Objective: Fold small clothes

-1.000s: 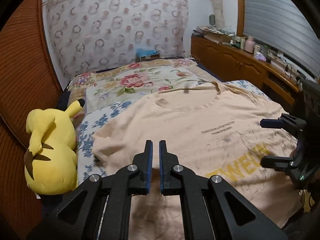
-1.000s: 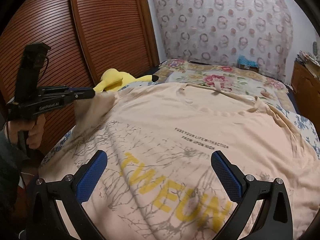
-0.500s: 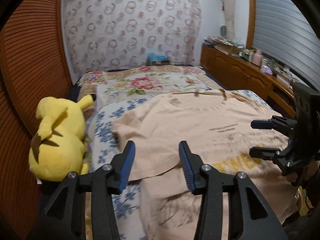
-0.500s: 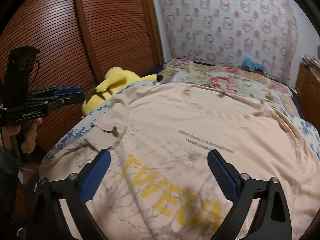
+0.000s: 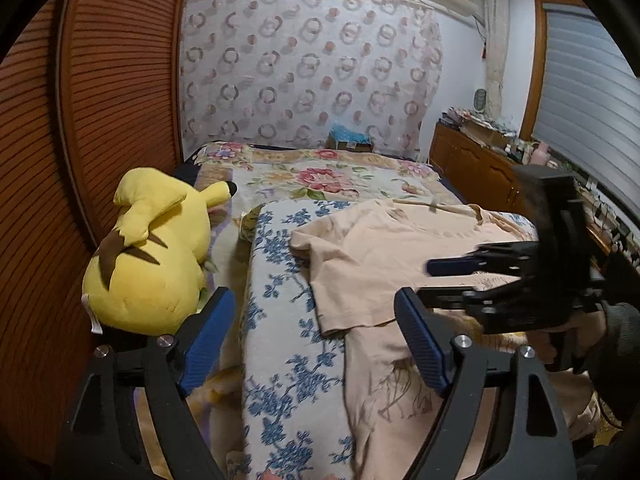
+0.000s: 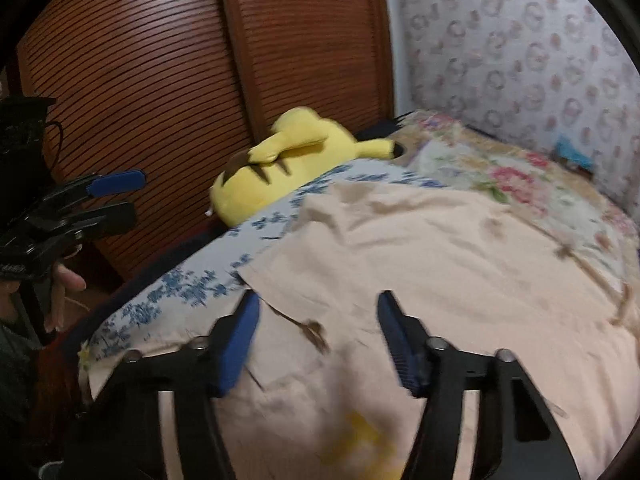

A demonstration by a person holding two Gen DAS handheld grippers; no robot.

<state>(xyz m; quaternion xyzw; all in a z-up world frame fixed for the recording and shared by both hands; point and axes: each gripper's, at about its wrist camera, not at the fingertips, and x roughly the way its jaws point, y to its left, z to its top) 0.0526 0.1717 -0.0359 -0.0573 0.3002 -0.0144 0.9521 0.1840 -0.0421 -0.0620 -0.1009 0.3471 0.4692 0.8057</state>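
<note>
A peach T-shirt [image 5: 384, 264] with yellow lettering lies spread on the bed; it also shows in the right wrist view [image 6: 420, 264]. Its left sleeve [image 5: 344, 292] lies folded in over the body. My left gripper [image 5: 316, 340] is open and empty, pulled back over the blue floral sheet left of the shirt; it also shows in the right wrist view [image 6: 112, 196]. My right gripper [image 6: 316, 336] is open and empty, low over the shirt near the folded sleeve edge; it also shows in the left wrist view [image 5: 444, 280].
A yellow Pikachu plush [image 5: 152, 256] lies at the bed's left edge beside the brown slatted wardrobe [image 5: 100, 120]. A blue floral sheet [image 5: 280, 352] lies under the shirt. A floral quilt [image 5: 320, 176] covers the bed's far end. A cluttered wooden cabinet [image 5: 480, 160] stands on the right.
My left gripper let go of the sleeve, opened wide and drew back to the left. My right gripper moved left across the shirt toward the sleeve and narrowed a little.
</note>
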